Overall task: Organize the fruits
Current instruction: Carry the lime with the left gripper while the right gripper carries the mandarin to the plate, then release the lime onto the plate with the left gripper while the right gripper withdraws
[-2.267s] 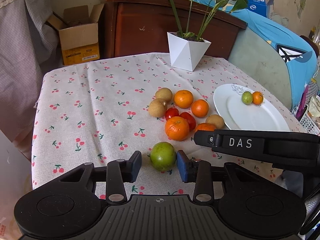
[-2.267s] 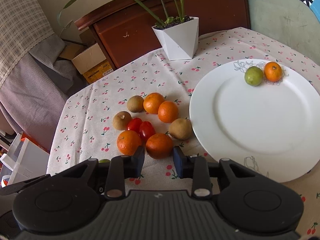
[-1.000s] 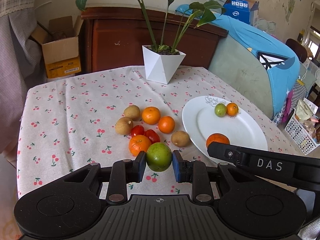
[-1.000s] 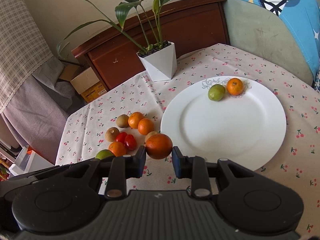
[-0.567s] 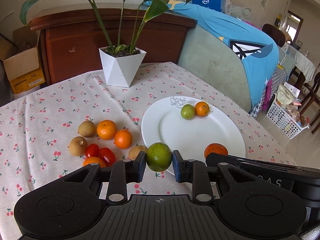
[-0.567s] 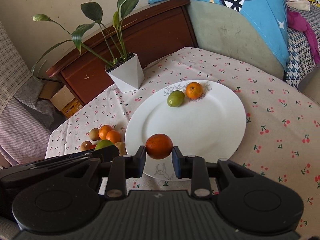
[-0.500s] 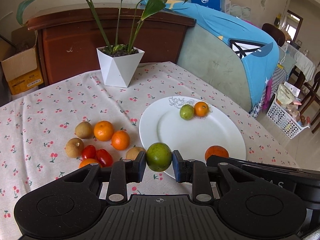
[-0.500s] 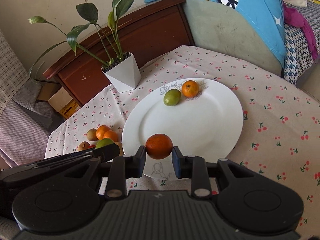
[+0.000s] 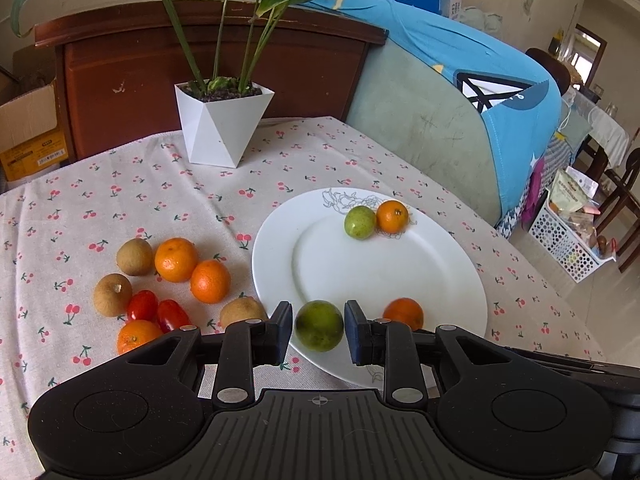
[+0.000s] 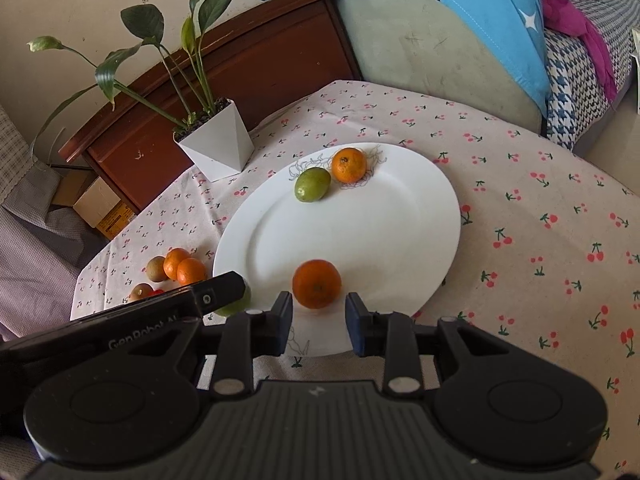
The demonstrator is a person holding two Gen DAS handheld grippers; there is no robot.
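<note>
My left gripper (image 9: 318, 332) is open, with small gaps on both sides of a green fruit (image 9: 319, 325) at the near edge of the white plate (image 9: 400, 272). My right gripper (image 10: 318, 322) is open around an orange (image 10: 317, 284) that sits on the plate's near part (image 10: 360, 232); that orange also shows in the left wrist view (image 9: 403, 313). A small green fruit (image 9: 360, 222) and a small orange (image 9: 392, 216) lie at the plate's far rim. Left of the plate, on the cloth, lie oranges (image 9: 176, 259), brown fruits (image 9: 135, 256) and red tomatoes (image 9: 143, 305).
A white planter (image 9: 222, 126) with a tall plant stands at the table's back. A brown cabinet (image 9: 120, 76) and cardboard boxes are behind it. A sofa with a blue cover (image 9: 460, 80) borders the table on the right. The table's right edge drops to the floor.
Both grippers carried their fruits over to the plate, lowered them to its near edge and opened. Gaps now show beside the green fruit and the orange.
</note>
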